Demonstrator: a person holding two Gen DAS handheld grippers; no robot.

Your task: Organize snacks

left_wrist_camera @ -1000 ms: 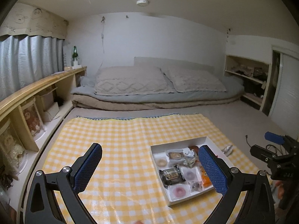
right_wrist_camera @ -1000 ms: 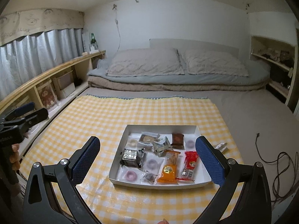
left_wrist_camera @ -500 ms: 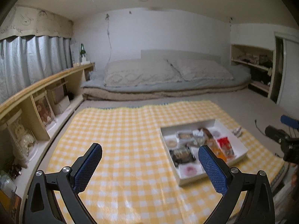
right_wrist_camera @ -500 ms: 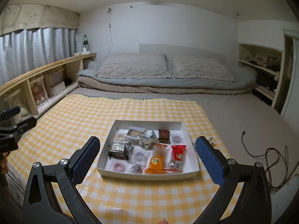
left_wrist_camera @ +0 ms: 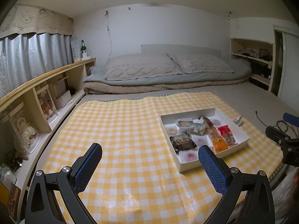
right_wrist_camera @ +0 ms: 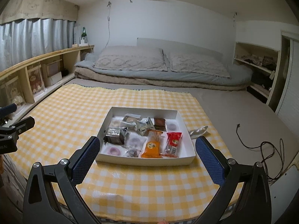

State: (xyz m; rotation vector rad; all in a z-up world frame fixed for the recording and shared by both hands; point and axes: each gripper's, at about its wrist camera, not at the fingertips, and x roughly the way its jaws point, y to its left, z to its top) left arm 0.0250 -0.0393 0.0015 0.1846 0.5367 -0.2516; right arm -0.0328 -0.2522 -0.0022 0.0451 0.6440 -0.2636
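Right wrist view: box (right_wrist_camera: 184,161) now nearer than a second ago; snacks (right_wrist_camera: 152,145) unmoved inside; both tongs (right_wrist_camera: 147,152) (left_wrist_camera: 149,159) apart, empty.

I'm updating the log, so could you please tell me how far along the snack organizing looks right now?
Most snacks already lie in the white box on the checked cloth, overlapping rather than in rows. One silver wrapper lies on the cloth beside it. Nothing is in hand: the left gripper and right gripper are both open and empty. This fits either a jumble awaiting sorting or a gathering nearly finished.
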